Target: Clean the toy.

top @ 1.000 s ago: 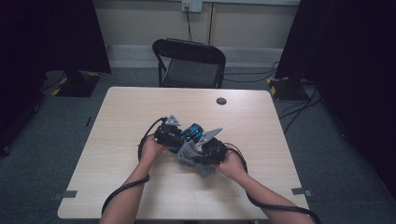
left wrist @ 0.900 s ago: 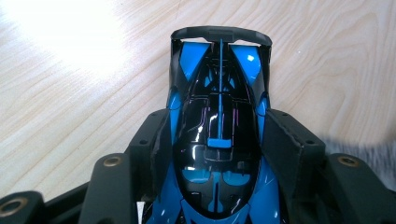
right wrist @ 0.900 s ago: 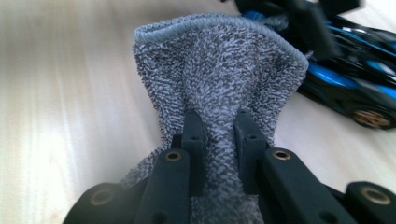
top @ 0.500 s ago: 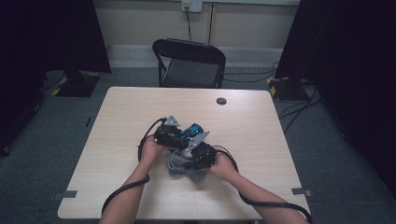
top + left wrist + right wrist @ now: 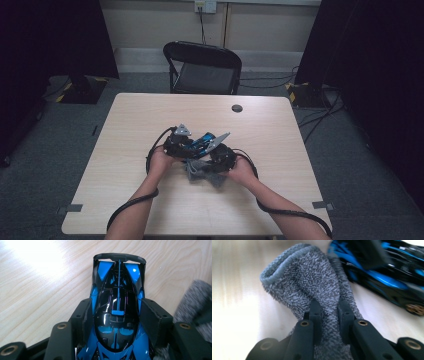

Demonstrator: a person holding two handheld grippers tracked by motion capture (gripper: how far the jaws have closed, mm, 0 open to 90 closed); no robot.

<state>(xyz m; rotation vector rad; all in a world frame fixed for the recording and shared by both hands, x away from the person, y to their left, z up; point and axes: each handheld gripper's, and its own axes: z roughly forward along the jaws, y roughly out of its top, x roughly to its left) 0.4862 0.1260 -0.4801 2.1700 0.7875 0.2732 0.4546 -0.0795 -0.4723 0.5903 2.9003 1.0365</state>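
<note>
Pale wooden table (image 5: 280,200), toy car (image 5: 117,315) in left claw (image 5: 117,322), grey cloth (image 5: 312,282) in right claw (image 5: 329,312).

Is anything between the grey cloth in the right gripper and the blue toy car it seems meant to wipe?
Nothing visible. The right gripper pinches the grey cloth, which hangs right beside the blue toy car held in the left gripper; only bare table lies around them.
</note>
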